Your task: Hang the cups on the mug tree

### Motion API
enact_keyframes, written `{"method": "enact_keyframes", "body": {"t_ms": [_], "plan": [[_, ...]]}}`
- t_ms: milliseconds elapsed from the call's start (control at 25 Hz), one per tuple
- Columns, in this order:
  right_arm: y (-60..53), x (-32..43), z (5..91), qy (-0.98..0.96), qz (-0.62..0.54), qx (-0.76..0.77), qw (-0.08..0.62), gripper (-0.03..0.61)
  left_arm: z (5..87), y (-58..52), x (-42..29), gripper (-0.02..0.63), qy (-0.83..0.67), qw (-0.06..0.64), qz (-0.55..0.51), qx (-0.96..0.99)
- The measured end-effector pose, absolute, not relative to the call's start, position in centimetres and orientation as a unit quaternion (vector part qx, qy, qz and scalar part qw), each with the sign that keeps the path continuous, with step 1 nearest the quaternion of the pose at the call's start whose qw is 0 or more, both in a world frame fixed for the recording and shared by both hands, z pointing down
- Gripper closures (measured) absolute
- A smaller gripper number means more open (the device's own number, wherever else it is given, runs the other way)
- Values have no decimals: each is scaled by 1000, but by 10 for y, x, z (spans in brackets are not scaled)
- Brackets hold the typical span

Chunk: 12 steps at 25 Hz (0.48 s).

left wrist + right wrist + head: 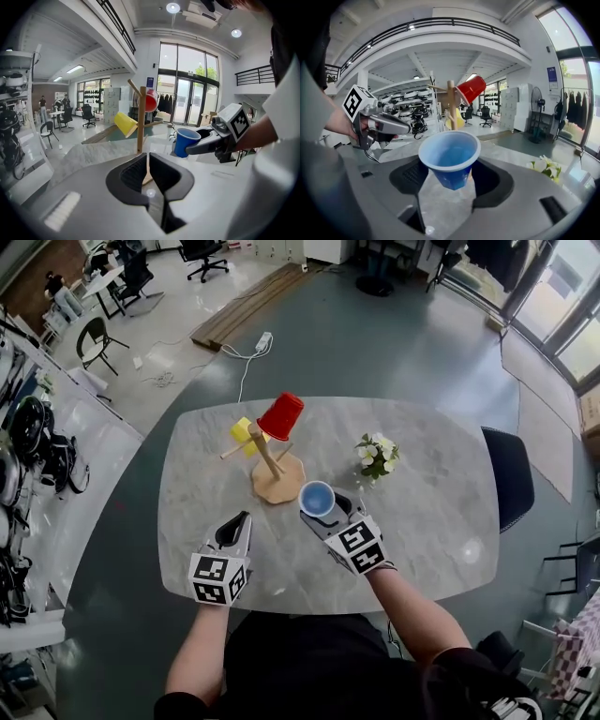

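While the right gripper's [451, 180] jaws pinch the blue cup [450, 157], the left gripper's [147, 165] press together empty; beyond stands the mug tree [272, 465], bearing a red cup [280, 416] and a yellow cup [242, 432].

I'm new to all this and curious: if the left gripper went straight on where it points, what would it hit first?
Probably the wooden mug tree, dead ahead of the left gripper; depth is unclear.

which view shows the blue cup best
The right gripper view: the blue cup fills the centre, clamped between the right claw's jaws, open mouth facing the camera. The head view shows it small from above, mostly rim and inside. The left gripper view shows its side, off to the right.
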State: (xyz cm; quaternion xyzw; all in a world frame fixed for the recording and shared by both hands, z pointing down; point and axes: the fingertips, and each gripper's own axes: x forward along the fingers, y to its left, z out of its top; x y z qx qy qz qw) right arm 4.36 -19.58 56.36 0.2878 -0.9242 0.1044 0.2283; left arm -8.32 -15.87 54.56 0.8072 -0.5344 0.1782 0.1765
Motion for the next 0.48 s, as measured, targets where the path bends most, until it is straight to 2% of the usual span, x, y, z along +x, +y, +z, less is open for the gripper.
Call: {"method": "enact_keyframes", "body": {"t_ms": [480], "plan": [[-215, 5, 557, -885, 121, 342, 293, 301, 550, -175, -141, 584, -493, 169, 176, 835]]}}
